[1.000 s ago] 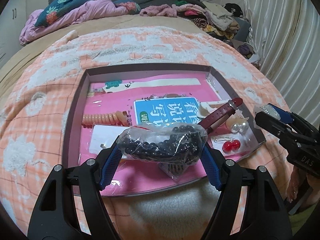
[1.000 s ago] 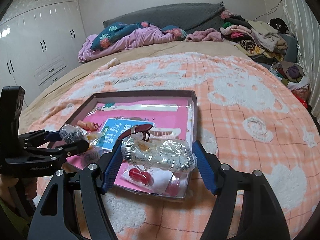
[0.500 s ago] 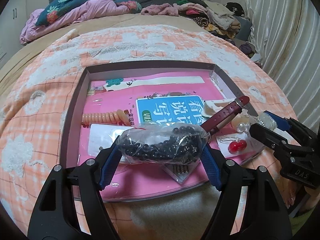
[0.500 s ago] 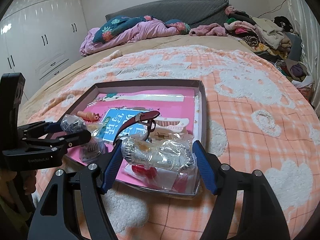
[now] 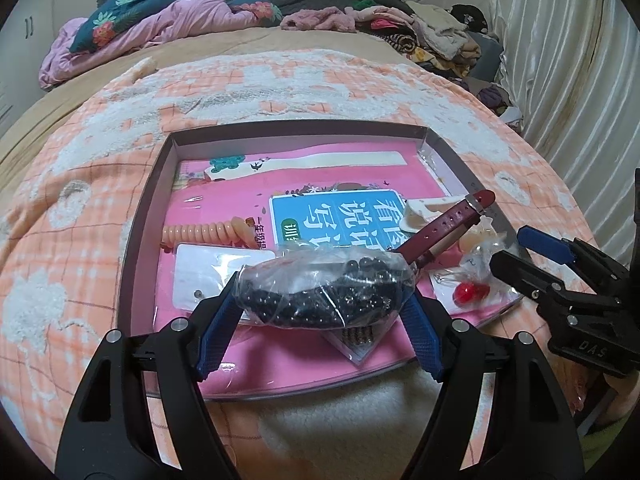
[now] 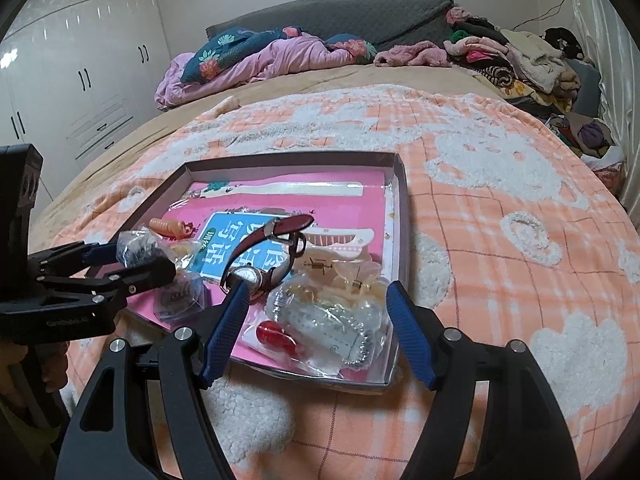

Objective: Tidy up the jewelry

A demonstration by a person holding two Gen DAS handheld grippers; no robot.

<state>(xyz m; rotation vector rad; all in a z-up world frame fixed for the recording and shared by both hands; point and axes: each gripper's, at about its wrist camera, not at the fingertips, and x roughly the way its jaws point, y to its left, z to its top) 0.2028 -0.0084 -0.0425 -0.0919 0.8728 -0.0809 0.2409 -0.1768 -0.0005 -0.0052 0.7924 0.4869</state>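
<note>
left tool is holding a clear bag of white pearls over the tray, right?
Not quite: the beads in the bag are dark, nearly black, not white pearls. The left wrist view shows it. The rest stands: the left tool holds the clear bag over the tray.

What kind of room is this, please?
Most likely a bedroom: the box of jewelry sits on a bed with an orange blanket, crumpled bedding lies by the headboard, and white wardrobes line the wall.
</note>
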